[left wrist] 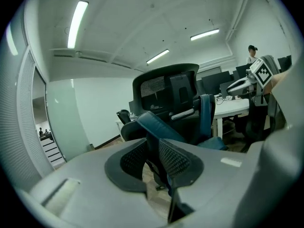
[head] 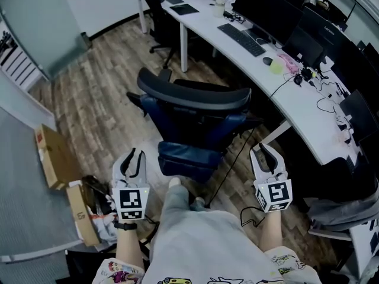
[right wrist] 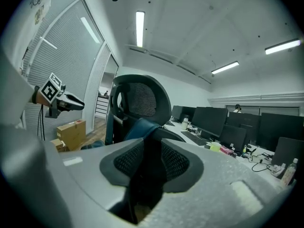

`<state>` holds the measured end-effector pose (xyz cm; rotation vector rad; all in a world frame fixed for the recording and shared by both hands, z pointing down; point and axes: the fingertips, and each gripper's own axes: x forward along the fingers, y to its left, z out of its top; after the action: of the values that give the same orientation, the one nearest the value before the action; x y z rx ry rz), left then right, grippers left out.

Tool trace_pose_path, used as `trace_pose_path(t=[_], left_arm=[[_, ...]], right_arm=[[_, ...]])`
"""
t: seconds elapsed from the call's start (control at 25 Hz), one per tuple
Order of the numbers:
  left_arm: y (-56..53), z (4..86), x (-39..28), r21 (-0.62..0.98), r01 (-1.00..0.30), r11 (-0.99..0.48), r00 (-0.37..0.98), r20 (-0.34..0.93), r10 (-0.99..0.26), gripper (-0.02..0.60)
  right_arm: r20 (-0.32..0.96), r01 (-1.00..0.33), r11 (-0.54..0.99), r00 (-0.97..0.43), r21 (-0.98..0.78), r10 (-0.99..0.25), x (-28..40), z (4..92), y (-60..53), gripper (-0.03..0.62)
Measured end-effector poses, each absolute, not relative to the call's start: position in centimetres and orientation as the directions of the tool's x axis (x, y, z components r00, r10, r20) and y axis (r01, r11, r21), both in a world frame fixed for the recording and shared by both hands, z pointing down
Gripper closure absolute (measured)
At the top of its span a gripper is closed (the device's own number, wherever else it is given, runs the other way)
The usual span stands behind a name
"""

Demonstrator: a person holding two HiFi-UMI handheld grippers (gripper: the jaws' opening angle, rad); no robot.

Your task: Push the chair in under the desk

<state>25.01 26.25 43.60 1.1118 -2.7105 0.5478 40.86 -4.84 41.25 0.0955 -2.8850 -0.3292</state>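
The chair, black with blue padding, stands on the wooden floor out in the open, just ahead of both tools and between them. Its curved back top lies on the far side and a blue cushion faces the person. The left gripper hovers by the cushion's left side and the right gripper just below the chair's right arm. Each has its jaws a little apart and grasps nothing. In each gripper view only the chair, farther off, shows through the gap. From the head view the tips seem short of the chair, though the steep angle makes contact hard to rule out.

The white desk curves from the upper left down the right side, beyond and to the right of the chair, and the chair is not tucked under it. On the desk are dark monitors, a keyboard, a mouse and a yellow-green object.

A white desk leg slants down near the chair's right arm, and a thin black cable runs down past the chair's right side. The person's leg reaches toward the chair's base. Cardboard boxes sit by the wall on the left. A second dark chair stands at the desk's far end, and grey cloth lies at the lower right.
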Motion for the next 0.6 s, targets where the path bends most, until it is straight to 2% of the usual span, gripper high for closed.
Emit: trace_pose_path(t=[0.6], left_arm=[[25.0, 44.5, 16.7, -0.462, -0.729, 0.506, -0.672, 0.339, -0.659, 0.399]], right_arm=[[0.330, -0.045, 0.918, -0.925, 0.395, -0.187, 36.4, 42.5, -7.0, 0.392]])
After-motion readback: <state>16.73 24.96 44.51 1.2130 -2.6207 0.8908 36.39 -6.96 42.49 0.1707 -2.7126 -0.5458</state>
